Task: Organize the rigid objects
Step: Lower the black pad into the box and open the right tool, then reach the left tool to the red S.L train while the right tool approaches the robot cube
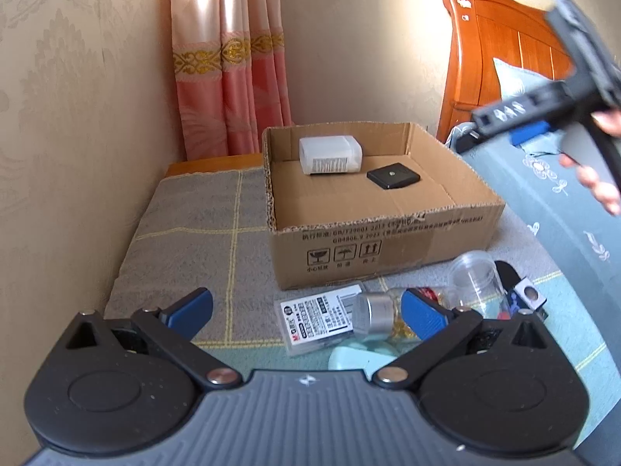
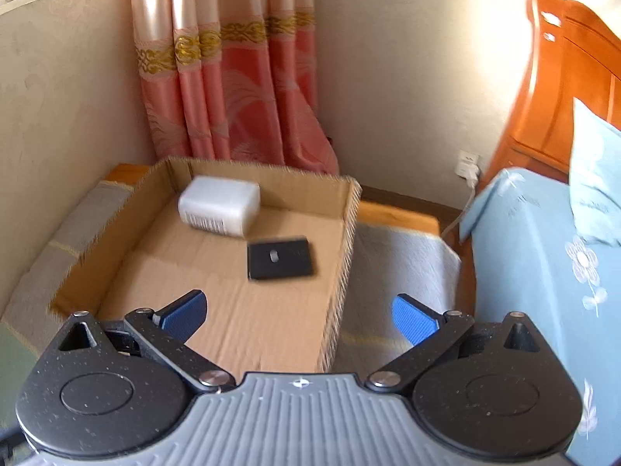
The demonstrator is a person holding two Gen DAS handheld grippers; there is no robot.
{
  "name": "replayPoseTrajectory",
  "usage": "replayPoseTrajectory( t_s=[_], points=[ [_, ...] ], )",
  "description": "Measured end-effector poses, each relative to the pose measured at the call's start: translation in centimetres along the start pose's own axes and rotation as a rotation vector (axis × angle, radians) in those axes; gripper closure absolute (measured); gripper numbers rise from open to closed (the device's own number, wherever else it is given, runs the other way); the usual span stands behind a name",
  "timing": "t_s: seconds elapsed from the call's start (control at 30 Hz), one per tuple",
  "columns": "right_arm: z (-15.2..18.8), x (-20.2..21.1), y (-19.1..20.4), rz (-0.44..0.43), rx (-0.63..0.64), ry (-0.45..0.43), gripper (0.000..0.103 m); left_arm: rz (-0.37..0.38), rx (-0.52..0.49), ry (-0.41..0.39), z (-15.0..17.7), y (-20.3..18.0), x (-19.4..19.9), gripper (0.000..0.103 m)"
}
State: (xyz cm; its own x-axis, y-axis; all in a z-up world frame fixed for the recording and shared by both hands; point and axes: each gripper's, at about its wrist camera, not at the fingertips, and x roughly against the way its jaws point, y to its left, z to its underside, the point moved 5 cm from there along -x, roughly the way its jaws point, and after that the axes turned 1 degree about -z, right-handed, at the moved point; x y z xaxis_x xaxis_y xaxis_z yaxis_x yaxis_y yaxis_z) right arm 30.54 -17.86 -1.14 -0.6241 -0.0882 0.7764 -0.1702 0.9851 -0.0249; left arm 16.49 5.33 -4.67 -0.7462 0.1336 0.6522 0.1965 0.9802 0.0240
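Observation:
An open cardboard box [image 1: 388, 240] stands on a grey checked mat. Inside it lie a white plastic container [image 1: 330, 154] and a flat black square plate [image 1: 393, 176]; both also show in the right wrist view, the container [image 2: 219, 206] and the plate [image 2: 280, 257]. In front of the box lie a labelled flat case [image 1: 316, 318], a small bottle with a silver cap [image 1: 378, 312], a clear plastic jar [image 1: 475, 279] and a small dark item [image 1: 522, 289]. My left gripper [image 1: 306, 312] is open and empty, above these loose items. My right gripper [image 2: 297, 316] is open and empty, above the box's near right corner [image 2: 341, 291].
A bed with a blue-grey floral cover [image 1: 562, 209] and an orange wooden headboard [image 1: 496, 50] lies to the right. Pink curtains [image 1: 229, 77] and beige walls close the back and left. A pale mint object [image 1: 357, 357] lies just under my left gripper. The right gripper's body [image 1: 543, 97] shows up high.

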Motion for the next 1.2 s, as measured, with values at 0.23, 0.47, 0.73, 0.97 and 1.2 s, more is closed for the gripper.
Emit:
replayPoseTrajectory(
  t_s=[0.23,0.47,0.73,0.97,1.2],
  points=[
    [7.0,2.0,-1.5,0.121,-0.02,-0.011,0.0,0.004,-0.012,0.021,1.2,-0.4,0.0,0.001],
    [11.3,0.3,-2.7,0.114,-0.033,0.067,0.0,0.022,-0.009,0.069,2.7,-1.1,-0.7,0.001],
    [13.1,0.3,-1.7,0.041,-0.011,0.091,0.0,0.028,-0.03,0.076,3.0,-1.8,-0.3,0.001],
    [15.5,1.0,0.1,0.003,0.02,0.126,0.0,0.031,-0.045,0.087,3.4,-2.2,-0.4,0.001],
    [15.2,5.0,-1.1,-0.013,-0.06,0.025,0.0,0.039,-0.05,0.084,3.7,-2.1,0.0,0.001]
  ],
)
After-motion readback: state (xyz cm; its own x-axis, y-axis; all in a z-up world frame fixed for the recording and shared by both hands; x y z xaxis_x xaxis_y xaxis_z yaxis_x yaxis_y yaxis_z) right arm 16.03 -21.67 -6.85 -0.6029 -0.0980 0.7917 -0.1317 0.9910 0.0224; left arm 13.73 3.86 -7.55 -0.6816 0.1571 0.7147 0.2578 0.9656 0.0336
